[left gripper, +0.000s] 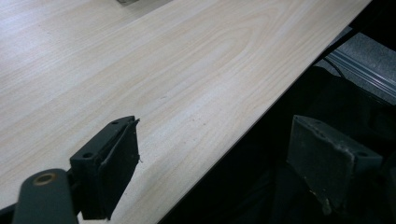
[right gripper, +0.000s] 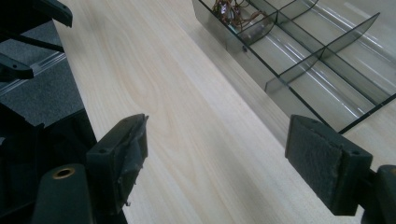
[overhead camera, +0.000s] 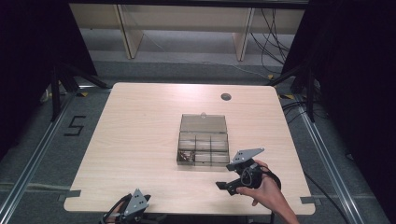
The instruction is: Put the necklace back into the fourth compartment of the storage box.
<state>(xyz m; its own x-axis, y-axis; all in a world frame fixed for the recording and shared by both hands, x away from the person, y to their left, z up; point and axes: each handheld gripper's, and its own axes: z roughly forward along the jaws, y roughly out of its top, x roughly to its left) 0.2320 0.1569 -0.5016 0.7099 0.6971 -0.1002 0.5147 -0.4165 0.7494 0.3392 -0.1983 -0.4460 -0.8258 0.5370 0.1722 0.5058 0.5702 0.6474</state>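
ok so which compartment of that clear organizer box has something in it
The near-left corner compartment of the organizer box: it holds a small brownish tangle of parts, too small to identify, while the other compartments look empty.

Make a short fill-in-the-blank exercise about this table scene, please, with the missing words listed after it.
1. The lid of the compartment box is ____.
2. The small brown parts lie in the box's near-____ compartment, seen in the high view.
3. The right gripper has its jaws ____.
4. The left gripper is at the table's near ____.

Missing words: open; left; open; edge
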